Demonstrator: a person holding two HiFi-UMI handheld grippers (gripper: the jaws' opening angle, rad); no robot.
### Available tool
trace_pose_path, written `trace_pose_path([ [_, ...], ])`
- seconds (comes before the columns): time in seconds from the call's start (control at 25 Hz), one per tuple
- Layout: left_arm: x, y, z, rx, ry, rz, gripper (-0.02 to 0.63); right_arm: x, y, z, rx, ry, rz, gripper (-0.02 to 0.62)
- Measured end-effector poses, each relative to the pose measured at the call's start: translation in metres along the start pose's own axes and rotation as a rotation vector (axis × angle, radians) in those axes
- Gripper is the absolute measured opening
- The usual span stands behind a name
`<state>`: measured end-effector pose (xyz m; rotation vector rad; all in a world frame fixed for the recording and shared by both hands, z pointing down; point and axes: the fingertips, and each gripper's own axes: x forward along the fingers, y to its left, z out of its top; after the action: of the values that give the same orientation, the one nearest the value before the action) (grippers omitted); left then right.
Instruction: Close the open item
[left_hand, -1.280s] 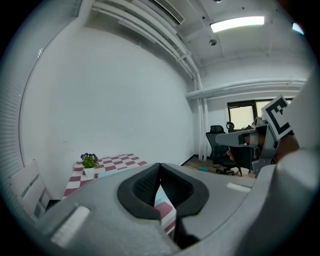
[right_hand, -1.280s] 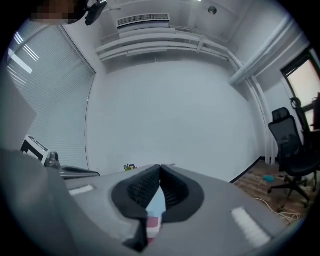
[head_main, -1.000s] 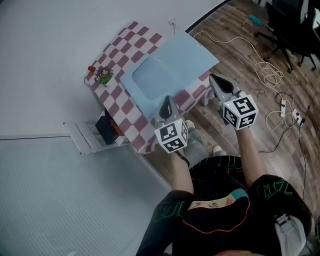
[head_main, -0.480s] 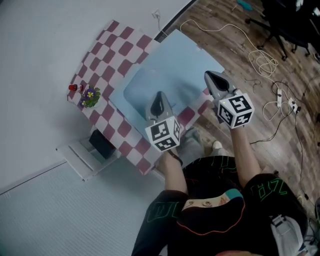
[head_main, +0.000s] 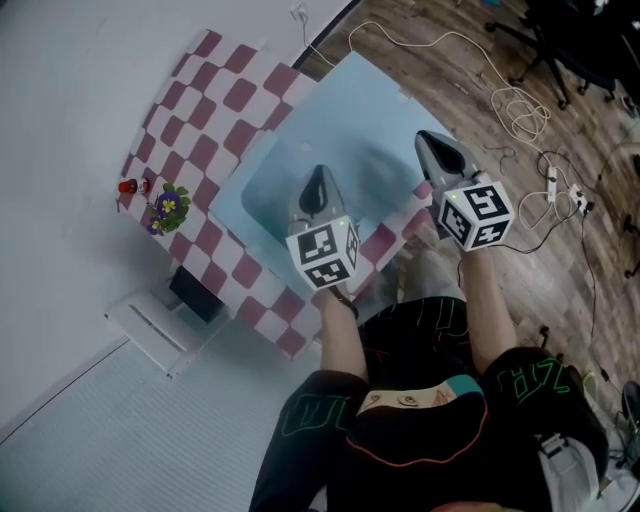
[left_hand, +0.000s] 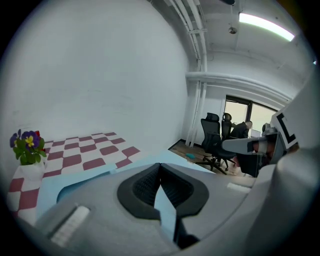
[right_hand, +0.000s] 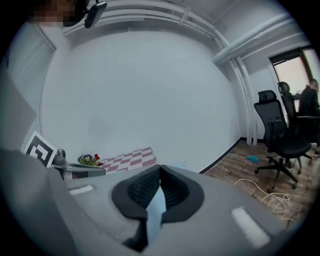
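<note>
Both grippers hang above the table (head_main: 215, 95) with nothing in them: the left gripper (head_main: 317, 183) has its jaws pressed together at the tips, and so does the right gripper (head_main: 430, 142), each showing only a thin wedge of blue below the meeting point in its own view. Over the table, the left gripper (left_hand: 160, 172) sits above the blue mat (head_main: 345, 110), while the right gripper (right_hand: 159, 176) hovers at the mat's right edge, where the table ends and floor begins. The open item looks to be a white drawer (head_main: 150, 325), pulled out from the table's left side and lying lower than the tabletop, with a black box (head_main: 193, 293) in it next to the table. From the left gripper it lies well off to the left and down, past the table's edge; neither gripper view shows it, since both look across the table toward the wall. Its long axis seems to run outward from the table, so closing it likely means pushing its outer end back toward the table. The left gripper is clearly the nearer one; the right stands on the table's far side from the drawer.
</note>
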<state>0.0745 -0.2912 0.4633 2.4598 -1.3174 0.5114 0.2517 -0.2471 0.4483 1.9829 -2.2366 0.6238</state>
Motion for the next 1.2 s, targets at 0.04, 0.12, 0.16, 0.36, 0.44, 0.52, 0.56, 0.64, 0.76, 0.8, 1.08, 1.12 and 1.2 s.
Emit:
trace_pose_path([
  [0.04, 0.003, -0.003, -0.002, 0.002, 0.008, -0.005, 0.009, -0.001, -0.006, -0.004, 0.006, 0.010, -0.007, 0.003],
  [0.12, 0.010, -0.012, -0.004, 0.012, 0.027, -0.013, 0.009, -0.001, -0.020, -0.012, 0.029, 0.025, -0.020, 0.003],
  [0.16, 0.015, -0.018, -0.004, 0.019, 0.035, -0.016, 0.009, -0.001, -0.029, -0.014, 0.042, 0.026, -0.026, 0.003],
  [0.36, 0.032, -0.060, -0.010, 0.022, 0.070, -0.039, 0.009, -0.005, -0.072, -0.019, 0.063, 0.052, -0.045, 0.003],
  [0.44, 0.038, -0.077, -0.017, 0.012, 0.085, -0.053, 0.009, -0.010, -0.089, -0.024, 0.063, 0.066, -0.060, 0.003],
  [0.52, 0.045, -0.087, -0.019, 0.021, 0.094, -0.056, 0.009, -0.010, -0.101, -0.028, 0.074, 0.064, -0.060, 0.003],
  [0.56, 0.047, -0.092, -0.021, 0.027, 0.101, -0.057, 0.009, -0.012, -0.105, -0.031, 0.079, 0.069, -0.056, 0.003],
  [0.64, 0.048, -0.104, -0.027, 0.033, 0.120, -0.063, 0.009, -0.017, -0.112, -0.042, 0.095, 0.098, -0.045, 0.003],
  [0.76, 0.051, -0.117, -0.031, 0.043, 0.133, -0.069, 0.009, -0.020, -0.119, -0.054, 0.116, 0.127, -0.030, 0.003],
  [0.8, 0.052, -0.121, -0.033, 0.047, 0.138, -0.072, 0.009, -0.021, -0.121, -0.057, 0.122, 0.131, -0.026, 0.003],
  [1.08, 0.056, -0.137, -0.052, 0.054, 0.177, -0.077, 0.009, -0.021, -0.132, -0.087, 0.153, 0.178, -0.018, 0.003],
  [1.12, 0.056, -0.138, -0.056, 0.054, 0.184, -0.077, 0.009, -0.022, -0.134, -0.091, 0.157, 0.187, -0.018, 0.003],
  [1.2, 0.057, -0.144, -0.063, 0.055, 0.199, -0.086, 0.009, -0.025, -0.139, -0.100, 0.165, 0.204, -0.022, 0.005],
])
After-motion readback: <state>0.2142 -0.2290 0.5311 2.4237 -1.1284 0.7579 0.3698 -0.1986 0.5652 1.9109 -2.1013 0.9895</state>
